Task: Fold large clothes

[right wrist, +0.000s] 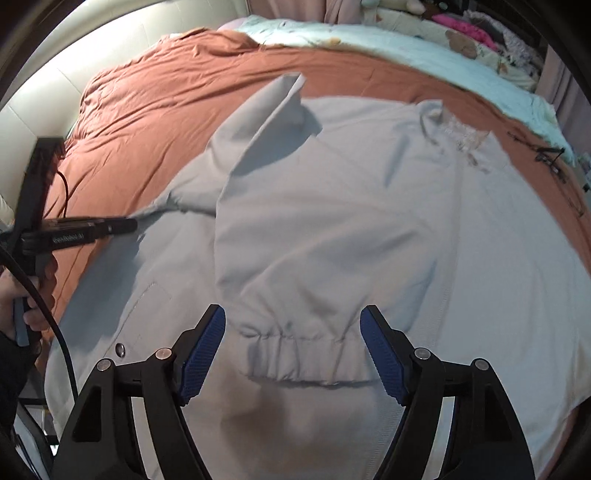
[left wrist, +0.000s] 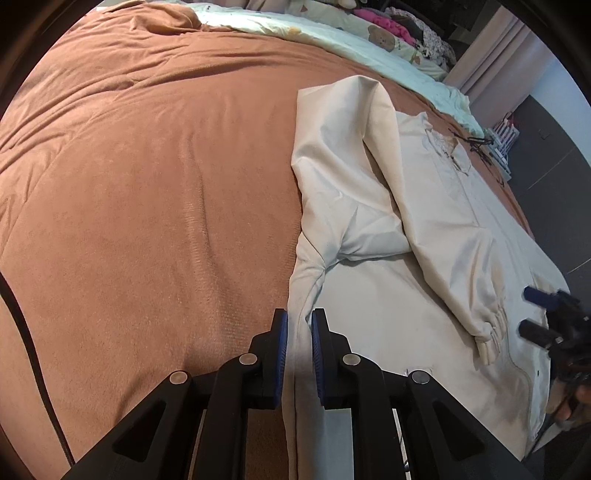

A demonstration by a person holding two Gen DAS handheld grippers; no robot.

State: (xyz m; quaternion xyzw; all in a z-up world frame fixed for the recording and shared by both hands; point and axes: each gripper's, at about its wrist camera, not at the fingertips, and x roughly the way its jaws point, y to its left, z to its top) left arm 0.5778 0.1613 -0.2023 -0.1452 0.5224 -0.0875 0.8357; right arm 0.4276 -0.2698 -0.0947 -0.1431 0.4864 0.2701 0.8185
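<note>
Garment: cream jacket [right wrist: 369,221] spread flat on the rust-brown bedspread [left wrist: 147,184]; fills centre of right wrist view, right half of left wrist view.
Collar: toward upper right of both views, lying near a dark cable [left wrist: 476,142] on the bedspread.
Sleeve: one sleeve [right wrist: 295,240] already laid across the jacket body, elastic cuff [right wrist: 306,350] at lower centre of right wrist view, between the fingers.
Left gripper [left wrist: 297,336]: lower centre of its own view; blue pads nearly together with a ridge of the jacket's side edge pinched between them. Seen also at mid left of right wrist view, reaching into the cloth edge.
Right gripper [right wrist: 293,350]: fingers spread wide, either side of the cuff; no cloth held. Whether the tips touch fabric, cannot tell.
Background: pale green quilt [left wrist: 332,33] along upper edge; pink clothing pile [left wrist: 384,20] upper right.
Done so far (judged): jacket flattened, one sleeve folded inward.
Left to do (judged): side held by left gripper probably gets turned over toward centre; other sleeve's state not visible; lengthwise fold of body not yet made.
Progress: early to middle.
</note>
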